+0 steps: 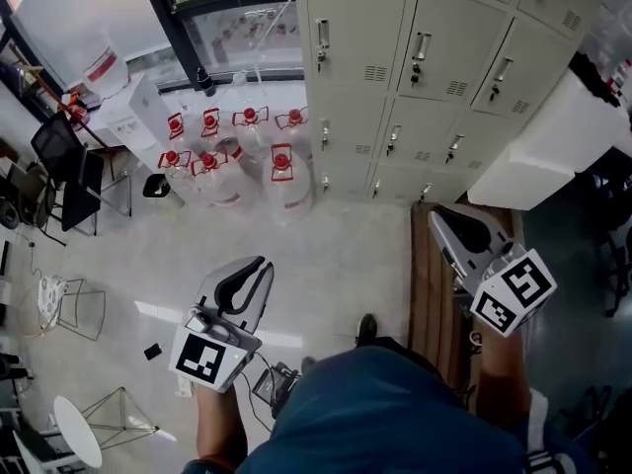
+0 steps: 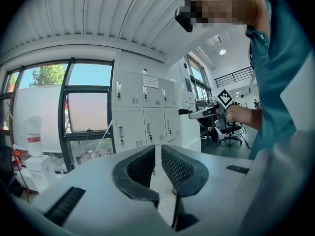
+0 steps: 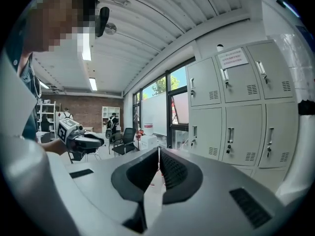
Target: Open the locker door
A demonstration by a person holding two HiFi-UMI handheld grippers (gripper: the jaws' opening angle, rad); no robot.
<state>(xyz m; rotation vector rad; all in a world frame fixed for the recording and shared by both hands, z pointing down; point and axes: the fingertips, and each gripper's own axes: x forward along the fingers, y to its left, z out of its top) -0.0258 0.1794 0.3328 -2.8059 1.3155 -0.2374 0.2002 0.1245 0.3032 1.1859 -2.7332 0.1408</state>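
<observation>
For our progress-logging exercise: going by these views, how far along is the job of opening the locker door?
Done: nothing yet; every visible door on the lockers is shut. In hand: the left gripper and right gripper, both closed and empty, point toward the lockers, well short of them. Left: reach a handle, grip, pull the door open.
</observation>
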